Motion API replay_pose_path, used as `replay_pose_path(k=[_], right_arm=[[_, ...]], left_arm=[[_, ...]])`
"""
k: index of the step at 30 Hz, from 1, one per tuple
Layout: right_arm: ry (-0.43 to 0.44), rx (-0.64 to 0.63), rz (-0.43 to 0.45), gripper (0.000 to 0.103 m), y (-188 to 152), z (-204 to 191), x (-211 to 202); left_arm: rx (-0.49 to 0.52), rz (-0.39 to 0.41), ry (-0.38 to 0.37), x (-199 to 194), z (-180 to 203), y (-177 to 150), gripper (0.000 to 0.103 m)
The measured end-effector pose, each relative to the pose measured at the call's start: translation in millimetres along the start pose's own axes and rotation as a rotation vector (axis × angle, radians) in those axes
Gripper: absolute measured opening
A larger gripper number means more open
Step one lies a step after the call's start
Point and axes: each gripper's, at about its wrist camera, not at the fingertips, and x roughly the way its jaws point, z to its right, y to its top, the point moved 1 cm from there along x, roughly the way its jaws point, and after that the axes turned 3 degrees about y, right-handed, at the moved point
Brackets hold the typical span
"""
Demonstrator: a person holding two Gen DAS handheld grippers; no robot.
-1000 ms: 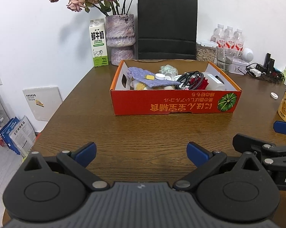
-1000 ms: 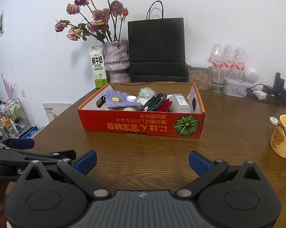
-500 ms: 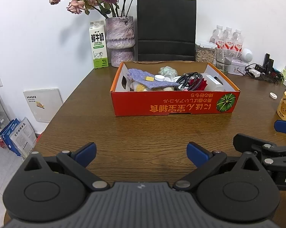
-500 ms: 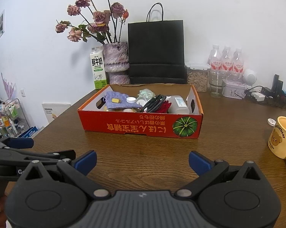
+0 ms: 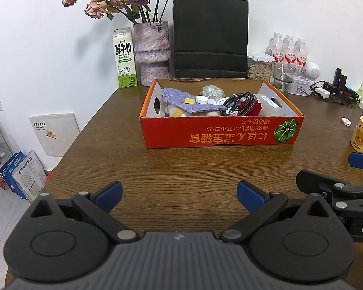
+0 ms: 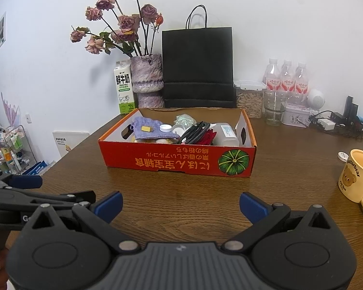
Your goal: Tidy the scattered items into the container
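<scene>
Your left gripper (image 5: 179, 194) and right gripper (image 6: 180, 204) both hang low over the wooden table (image 5: 181, 166), side by side, each with its blue-tipped fingers spread wide and nothing between them. The red cardboard box (image 5: 220, 134) sits ahead of you at mid-table. Inside it lie a purple knitted cloth (image 5: 193, 100), a white bottle cap (image 5: 202, 99), a coiled black cable (image 5: 240, 101) and a white container (image 6: 226, 134). A yellow bear mug (image 6: 356, 176) stands on the table to your right, well apart from the box.
</scene>
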Motion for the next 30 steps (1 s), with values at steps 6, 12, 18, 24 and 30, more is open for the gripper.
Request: replay_pose_path(k=[6,12,18,24,30], right_arm=[[0.000,-0.001,0.001,0.103,0.0,0.4,-0.2],[0.001,0.000,0.000,0.103,-0.1,0.5,-0.2],[-0.003,0.001,0.000,0.103,-0.3,1.5,-1.6],[-0.003,0.000,0.000,0.103,-0.5,2.1,-1.6],[-0.002,0.000,0.001,0.103,-0.8,2.7,-1.6]], left_arm=[[0.000,0.001,0.001,-0.2,0.5,0.3,0.103],[0.001,0.000,0.000,-1.0,1.6,0.5,0.103],[0.000,0.000,0.000,-0.7,1.4,0.4,0.103],[0.001,0.000,0.001,-1.3,1.4,0.6,0.103],[0.002,0.001,-0.001,-1.1,3.8,-1.0,0.103]])
